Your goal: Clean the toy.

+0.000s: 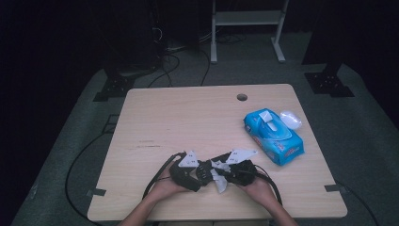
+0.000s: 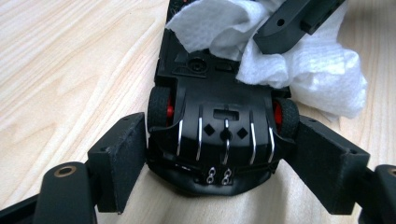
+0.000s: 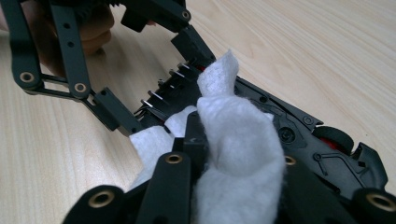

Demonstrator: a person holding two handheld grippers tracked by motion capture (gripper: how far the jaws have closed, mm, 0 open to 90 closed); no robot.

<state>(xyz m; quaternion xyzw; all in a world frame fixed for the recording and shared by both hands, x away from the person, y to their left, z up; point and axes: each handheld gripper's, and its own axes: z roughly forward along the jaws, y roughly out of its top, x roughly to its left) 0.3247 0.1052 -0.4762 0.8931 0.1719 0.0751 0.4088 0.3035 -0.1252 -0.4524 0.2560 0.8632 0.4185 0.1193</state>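
At the table's (image 1: pixel 155 117) near edge our left gripper (image 2: pixel 219 154) clamps a black toy car (image 2: pixel 224 121), lying upside down (red hubs show inside its tyres), with a pad on each flank by the wheels. Just to its right, our right gripper (image 3: pixel 205 140) is clenched on a white wipe (image 3: pixel 238 154), which drapes over its jaws and lies on the car's underside. Farther right, well apart, a blue wipes pack (image 1: pixel 273 136) rests with a crumpled white piece (image 1: pixel 291 119) beside it.

Wooden table (image 1: pixel 188 117) with wipes pack (image 1: pixel 273 135)
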